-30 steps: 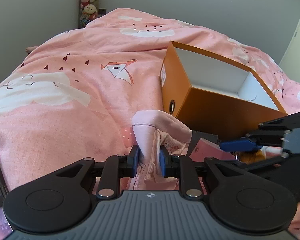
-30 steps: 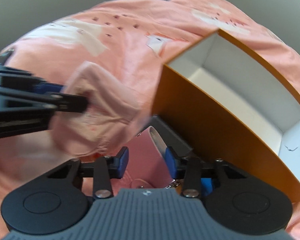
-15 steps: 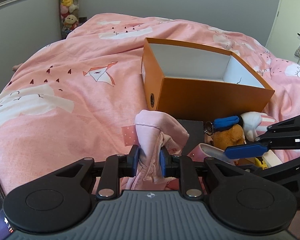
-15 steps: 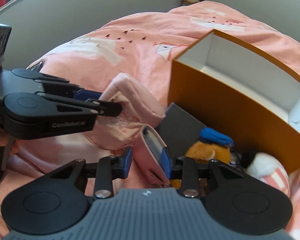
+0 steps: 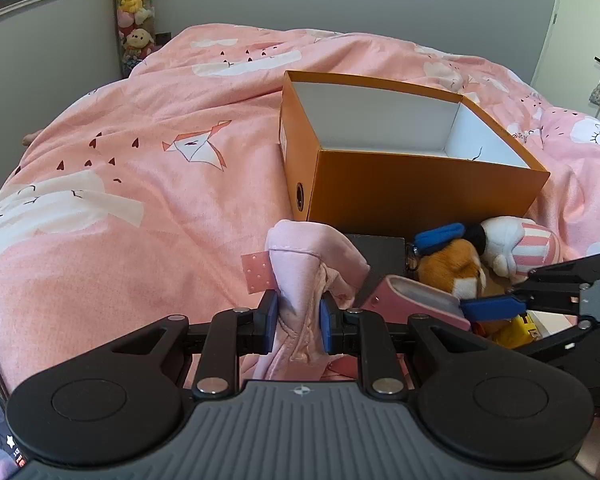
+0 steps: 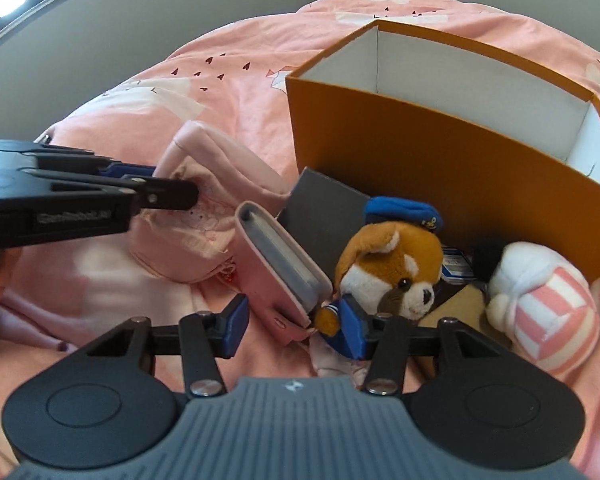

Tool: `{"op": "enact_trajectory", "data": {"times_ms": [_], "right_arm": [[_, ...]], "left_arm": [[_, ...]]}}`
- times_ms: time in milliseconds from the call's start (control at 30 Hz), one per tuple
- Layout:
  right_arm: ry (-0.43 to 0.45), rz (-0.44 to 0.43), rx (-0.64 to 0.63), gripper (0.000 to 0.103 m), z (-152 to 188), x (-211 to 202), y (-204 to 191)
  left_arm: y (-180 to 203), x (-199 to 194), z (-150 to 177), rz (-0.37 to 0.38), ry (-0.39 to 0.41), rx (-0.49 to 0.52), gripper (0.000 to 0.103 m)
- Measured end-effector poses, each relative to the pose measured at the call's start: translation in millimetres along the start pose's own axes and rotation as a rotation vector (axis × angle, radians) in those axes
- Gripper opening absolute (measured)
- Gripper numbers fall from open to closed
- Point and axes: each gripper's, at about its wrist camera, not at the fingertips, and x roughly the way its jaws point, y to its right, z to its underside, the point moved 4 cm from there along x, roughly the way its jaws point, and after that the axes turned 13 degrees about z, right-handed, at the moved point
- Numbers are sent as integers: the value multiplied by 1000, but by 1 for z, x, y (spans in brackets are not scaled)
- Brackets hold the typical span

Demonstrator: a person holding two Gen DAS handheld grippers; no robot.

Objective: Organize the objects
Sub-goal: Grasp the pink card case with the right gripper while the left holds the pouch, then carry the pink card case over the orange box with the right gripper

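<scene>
My left gripper (image 5: pixel 298 320) is shut on a bunched pale pink garment (image 5: pixel 312 264), held just above the bed in front of an orange box (image 5: pixel 420 192) with a white, bare inside. The right wrist view shows the same garment (image 6: pixel 220 184) in the left gripper (image 6: pixel 180 196). My right gripper (image 6: pixel 296 324) has its jaws opening around the low end of a pink case (image 6: pixel 276 264) with grey page edges. The case lies tilted between the pads, with a gap at the left pad. In the left wrist view the right gripper (image 5: pixel 500 300) sits at the case (image 5: pixel 416 296).
A brown plush with a blue cap (image 6: pixel 392 264) and a white plush with pink stripes (image 6: pixel 540 300) lie against the orange box's (image 6: pixel 440 152) near wall. A dark grey flat thing (image 6: pixel 324 208) leans there too. Pink bedding (image 5: pixel 160 200) stretches left; soft toys (image 5: pixel 134 4) hang in the far corner.
The right gripper's jaws have spread apart around the pink case, which they held half a second ago. Both views have rolled more level. The left gripper keeps its hold on the garment.
</scene>
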Motion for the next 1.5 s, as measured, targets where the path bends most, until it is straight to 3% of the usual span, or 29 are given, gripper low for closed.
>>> {"op": "enact_trajectory", "data": {"times_ms": [167,300,533,700,833,933,1133,1300,1500], "right_arm": [[51,6,-68,53,-5,9,-6],[83,29,-123,44,-14,11,-11],[121,-16,-131,34,-40,13,-14],[129,-25,-220,35,-55,19,-31],[39,-99,-246,46,-58,32,-28],[-27,-144,-236,46,-56,28,-21],[-44,-246,-263,45,-43,0,-31],[-30,-235,-304,45,-36,-2,-43],[-75,-178,-261,33,-17,17,-34]], "left_arm": [[-6,4,-1,-4,-11,-18,24],[-15,4,-1,-26,-22,-49,24],[-30,4,-5,-78,-34,-91,25],[-35,5,-5,-93,-42,-99,25],[-34,7,-6,-83,-50,-92,25],[-31,9,-6,-72,-56,-81,25],[-27,7,-5,-61,-63,-74,25],[-28,4,-3,-48,-62,-87,25],[-26,5,-1,-41,-57,-82,25]]}}
